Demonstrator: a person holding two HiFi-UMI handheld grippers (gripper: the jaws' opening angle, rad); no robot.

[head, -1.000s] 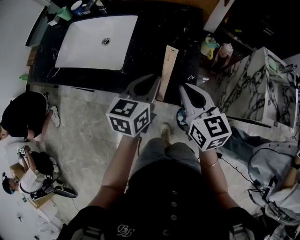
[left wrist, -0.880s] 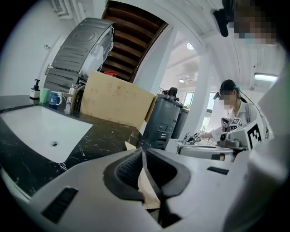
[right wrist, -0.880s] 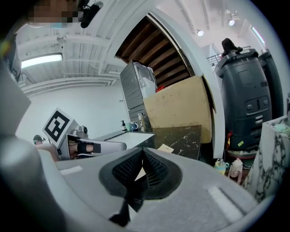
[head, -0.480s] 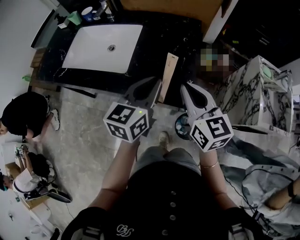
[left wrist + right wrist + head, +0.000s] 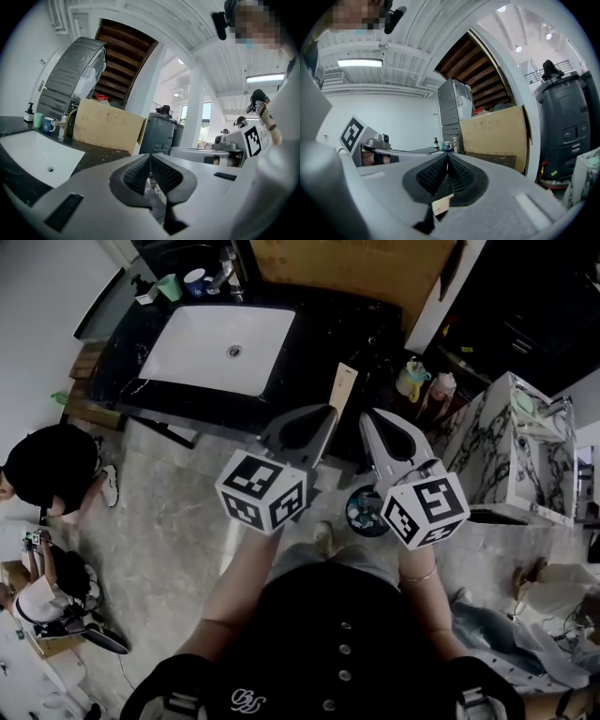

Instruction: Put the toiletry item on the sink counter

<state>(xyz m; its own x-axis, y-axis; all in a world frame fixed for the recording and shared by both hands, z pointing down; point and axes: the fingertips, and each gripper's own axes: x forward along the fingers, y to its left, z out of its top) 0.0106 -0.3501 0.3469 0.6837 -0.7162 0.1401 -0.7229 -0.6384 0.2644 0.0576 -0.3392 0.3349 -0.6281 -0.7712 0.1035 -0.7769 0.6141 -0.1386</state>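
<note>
Head view: the left gripper and right gripper are held side by side above the floor, both aimed at the black counter with its white sink. In the left gripper view, the left gripper's jaws are pressed together with nothing between them. The right gripper view shows the same for the right gripper: jaws together, empty.

A pump bottle, green cup and blue mug stand at the counter's back left corner, well apart from both grippers. A yellow-and-teal container and a pinkish bottle stand just off the counter's right end, ahead of the right gripper and clear of its jaws. Which of these is the toiletry item cannot be told. A wooden strip lies just beyond the jaw tips.
</note>
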